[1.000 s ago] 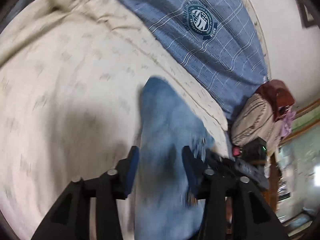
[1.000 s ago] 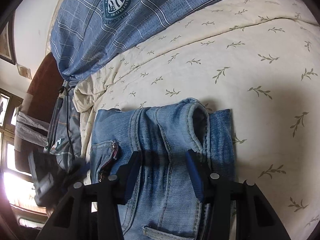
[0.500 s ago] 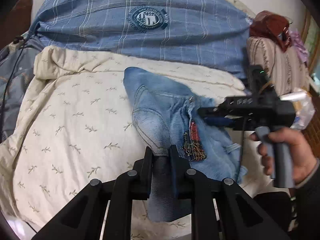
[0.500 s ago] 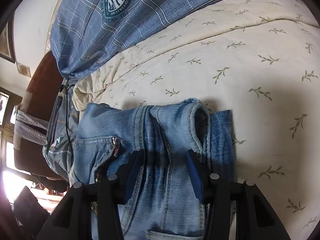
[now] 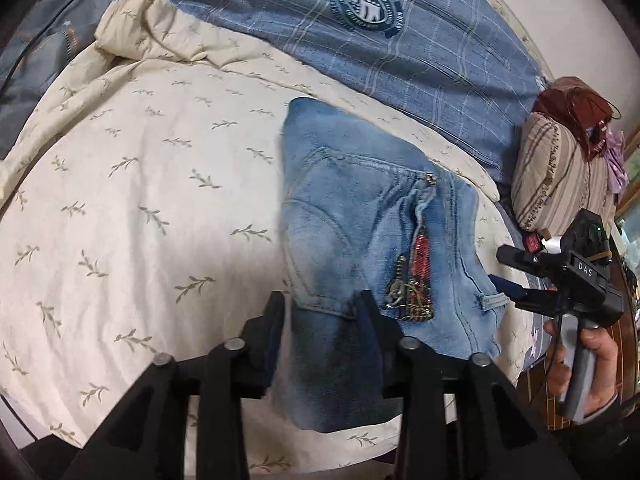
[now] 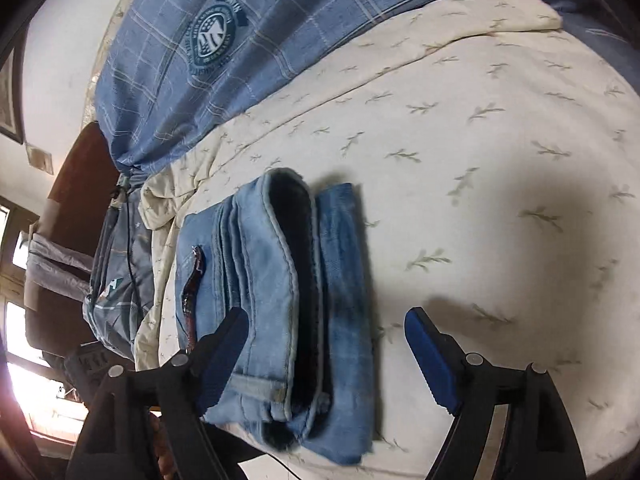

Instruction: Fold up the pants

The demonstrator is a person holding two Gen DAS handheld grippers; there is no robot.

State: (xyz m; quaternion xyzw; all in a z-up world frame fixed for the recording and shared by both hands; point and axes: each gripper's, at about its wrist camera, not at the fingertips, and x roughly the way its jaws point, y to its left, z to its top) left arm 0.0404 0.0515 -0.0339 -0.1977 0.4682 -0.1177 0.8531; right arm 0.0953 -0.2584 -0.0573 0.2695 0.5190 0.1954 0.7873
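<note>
The light blue jeans (image 5: 360,232) lie folded in a compact bundle on the cream leaf-print bedspread (image 5: 140,208), a red beaded patch on the top layer. My left gripper (image 5: 322,316) is open, its fingers either side of the bundle's near edge, not gripping it. In the right wrist view the jeans (image 6: 276,280) show stacked layers with the waistband on top. My right gripper (image 6: 332,344) is open wide above the bundle's near end. The right gripper also shows in the left wrist view (image 5: 516,276), held by a hand at the bed's right edge.
A blue plaid blanket with a round crest (image 5: 400,32) lies along the back of the bed. A striped pillow and clothes (image 5: 560,168) are piled at the right. A grey backpack (image 6: 120,280) sits off the bed's edge. Bedspread (image 6: 500,160) lies bare beside the jeans.
My left gripper was shut on a fold of the jeans, then let go and opened. My right gripper opened wider and drew back. The jeans settled into a flatter folded stack.
</note>
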